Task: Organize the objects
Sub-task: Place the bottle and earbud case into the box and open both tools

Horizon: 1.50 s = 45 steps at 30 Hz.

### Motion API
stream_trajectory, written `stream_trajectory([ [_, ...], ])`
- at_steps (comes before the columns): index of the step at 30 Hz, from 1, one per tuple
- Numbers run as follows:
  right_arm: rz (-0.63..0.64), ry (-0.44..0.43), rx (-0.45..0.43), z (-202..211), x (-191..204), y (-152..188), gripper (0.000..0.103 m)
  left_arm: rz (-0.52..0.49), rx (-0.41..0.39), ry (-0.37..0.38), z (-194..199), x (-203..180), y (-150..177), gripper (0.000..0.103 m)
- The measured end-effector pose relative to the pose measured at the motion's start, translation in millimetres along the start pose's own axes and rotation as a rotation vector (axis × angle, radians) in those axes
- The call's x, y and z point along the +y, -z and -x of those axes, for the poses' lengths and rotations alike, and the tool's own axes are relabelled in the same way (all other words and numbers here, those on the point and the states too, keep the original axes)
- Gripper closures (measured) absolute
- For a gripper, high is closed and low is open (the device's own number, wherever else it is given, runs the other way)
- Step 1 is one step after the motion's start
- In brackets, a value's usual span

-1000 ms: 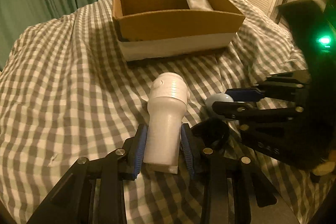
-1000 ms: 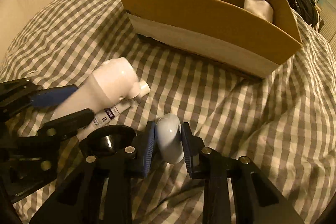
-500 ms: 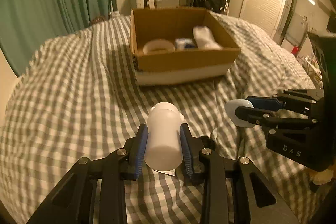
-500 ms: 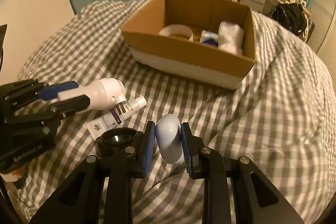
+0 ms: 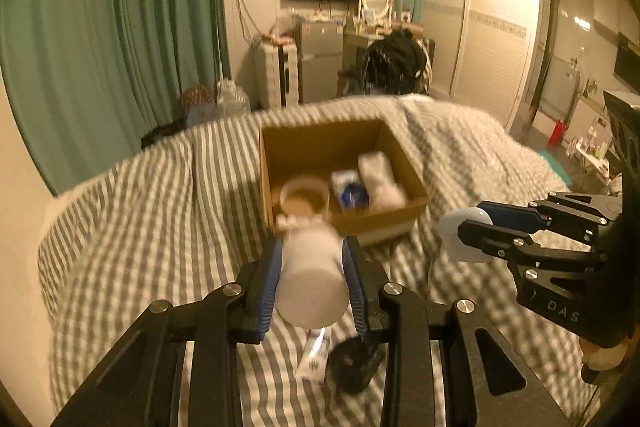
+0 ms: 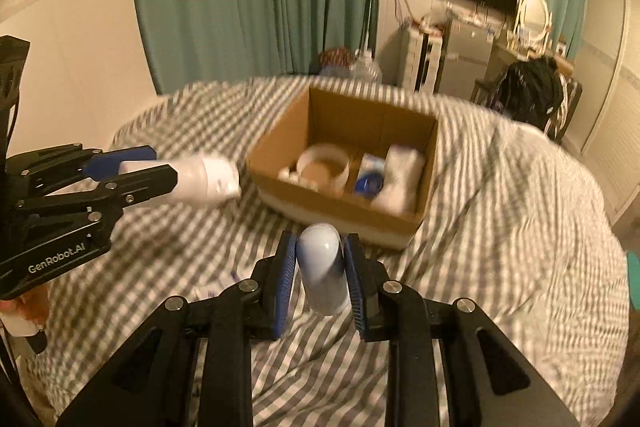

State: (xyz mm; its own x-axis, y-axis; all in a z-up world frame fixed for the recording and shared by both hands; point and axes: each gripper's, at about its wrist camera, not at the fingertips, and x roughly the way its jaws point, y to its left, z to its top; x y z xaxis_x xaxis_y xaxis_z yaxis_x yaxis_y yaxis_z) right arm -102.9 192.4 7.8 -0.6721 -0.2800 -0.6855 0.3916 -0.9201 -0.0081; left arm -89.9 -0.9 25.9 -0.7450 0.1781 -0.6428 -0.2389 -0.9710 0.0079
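My left gripper (image 5: 312,279) is shut on a white bottle (image 5: 310,275) and holds it in the air above the checked bed. It also shows in the right wrist view (image 6: 192,179). My right gripper (image 6: 320,271) is shut on a pale blue rounded container (image 6: 322,267), lifted above the bed; it also shows in the left wrist view (image 5: 464,235). The open cardboard box (image 5: 280,147) stands ahead on the bed, also seen in the right wrist view (image 6: 340,107). It holds a white ring-shaped tub (image 6: 324,163), a blue-and-white item (image 6: 370,175) and a white bottle (image 6: 400,175).
A white tube (image 5: 316,355) and a black round cap (image 5: 352,363) lie on the checked bedspread (image 5: 140,227) below my left gripper. Green curtains (image 5: 100,47), a small fridge (image 5: 320,63) and a dresser stand beyond the bed.
Both grippers have risen from the bed with their objects and moved up and back. The box now looks farther and lower, and its contents show.
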Motion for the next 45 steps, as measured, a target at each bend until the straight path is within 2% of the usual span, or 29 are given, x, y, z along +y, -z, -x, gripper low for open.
stream_trajectory([
  [9, -0.021, 0.008, -0.103, 7, -24, -65, 0.079, -0.019, -0.073, 0.001, -18, -7, -74, 0.072],
  [17, -0.039, 0.005, -0.112, -35, -51, -108, 0.080, -0.032, -0.045, -0.010, -89, -6, -120, 0.072],
  [25, -0.106, -0.005, -0.048, -116, -91, -123, 0.080, -0.037, 0.043, -0.011, -185, -3, -118, 0.072],
  [31, -0.138, -0.016, 0.049, -175, -107, -104, 0.082, -0.029, 0.109, -0.003, -238, 0, -104, 0.074],
  [35, -0.137, -0.012, 0.067, -190, -112, -102, 0.082, -0.038, 0.098, 0.000, -243, 2, -98, 0.074],
  [40, -0.163, 0.011, 0.032, -179, -117, -103, 0.081, -0.024, 0.100, 0.013, -235, 3, -98, 0.072],
  [41, -0.171, 0.014, 0.025, -174, -118, -103, 0.077, -0.023, 0.100, 0.011, -232, 2, -99, 0.072],
  [43, -0.186, 0.023, 0.003, -163, -122, -106, 0.061, -0.022, 0.096, 0.002, -223, 0, -101, 0.065],
  [44, -0.192, 0.030, -0.010, -155, -121, -106, 0.053, -0.021, 0.091, 0.000, -217, 0, -101, 0.049],
  [45, -0.195, 0.037, -0.023, -147, -119, -107, 0.051, -0.019, 0.080, -0.003, -209, -1, -102, 0.034],
])
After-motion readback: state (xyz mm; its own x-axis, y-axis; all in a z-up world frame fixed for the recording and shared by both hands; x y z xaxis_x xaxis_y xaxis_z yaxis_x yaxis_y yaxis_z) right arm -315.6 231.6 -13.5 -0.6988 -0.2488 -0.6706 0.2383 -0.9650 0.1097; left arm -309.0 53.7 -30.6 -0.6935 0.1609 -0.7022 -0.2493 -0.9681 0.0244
